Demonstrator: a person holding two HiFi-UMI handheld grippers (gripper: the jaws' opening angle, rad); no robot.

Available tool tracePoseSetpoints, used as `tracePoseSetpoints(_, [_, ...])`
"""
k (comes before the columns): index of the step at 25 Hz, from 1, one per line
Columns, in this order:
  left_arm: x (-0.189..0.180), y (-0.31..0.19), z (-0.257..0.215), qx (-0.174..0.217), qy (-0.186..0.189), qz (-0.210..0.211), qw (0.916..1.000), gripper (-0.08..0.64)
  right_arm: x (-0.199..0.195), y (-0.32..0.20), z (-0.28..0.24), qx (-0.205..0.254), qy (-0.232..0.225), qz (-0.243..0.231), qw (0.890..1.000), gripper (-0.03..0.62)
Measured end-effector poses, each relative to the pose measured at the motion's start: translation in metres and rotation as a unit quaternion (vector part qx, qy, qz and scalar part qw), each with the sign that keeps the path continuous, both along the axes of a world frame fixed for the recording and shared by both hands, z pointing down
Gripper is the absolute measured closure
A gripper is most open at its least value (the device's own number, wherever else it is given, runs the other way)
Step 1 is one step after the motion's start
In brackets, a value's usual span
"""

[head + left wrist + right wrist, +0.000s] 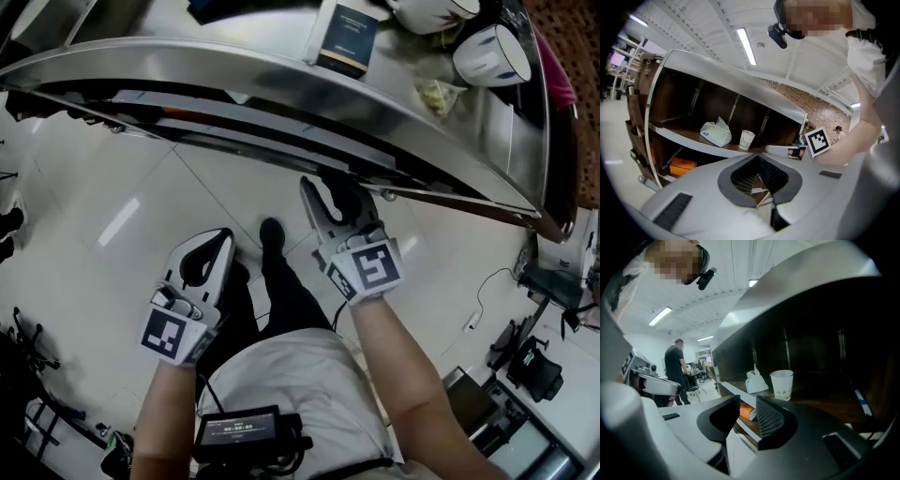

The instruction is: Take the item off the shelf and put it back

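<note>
Nearest the body, the left gripper [214, 248] [758, 161] hangs low over the pale tiled floor [112, 187]. Its ribbed dark fingers meet at the tips and enclose only an empty hollow. Ahead of it, the right gripper [333, 197] [747, 404] reaches up to the front edge of the steel-framed shelf unit with dark wooden boards [281, 70] [684, 136] [820, 404]. Its fingers stand a narrow way apart, and nothing is between them. It touches nothing on the shelf. Beyond both grippers, on the middle board, the white paper cup with small green print [746, 139] [782, 384] stands upright. It is well back from either gripper. Just beside it lies a soft white pack with a tuft of tissue at its top [716, 133] [755, 381], close to the cup; whether they touch I cannot tell. One board lower sits a flat orange box [682, 165] [747, 411], seen through the gap of the right gripper's fingers. On the steel top of the unit, the head view shows a dark blue box with white sides [347, 37] and, farther right, a white cup lying on its side [492, 54]. Far off in the room, a person in dark clothes [675, 371] stands by a desk.
</note>
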State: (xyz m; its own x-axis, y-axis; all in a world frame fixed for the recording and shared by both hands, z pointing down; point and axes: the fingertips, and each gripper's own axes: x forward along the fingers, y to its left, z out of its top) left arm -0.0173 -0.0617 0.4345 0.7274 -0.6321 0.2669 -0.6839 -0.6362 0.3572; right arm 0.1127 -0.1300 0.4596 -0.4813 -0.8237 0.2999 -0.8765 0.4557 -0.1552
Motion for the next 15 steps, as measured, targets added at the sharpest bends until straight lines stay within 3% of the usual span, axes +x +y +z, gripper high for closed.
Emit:
tracePoseSetpoints(8, [0.024, -0.016, 0.014, -0.011, 0.002, -0.007, 0.9999, 0.554, 0.025, -0.032, 0.022, -0.012, 0.026, 0.052, 0.998, 0.477])
tracePoseSetpoints(15, [0.052, -0.030, 0.010, 0.002, 0.016, 0.027, 0.9995, 0.554, 0.053, -0.083, 0.035, -0.027, 0.026, 0.144, 0.989, 0.327])
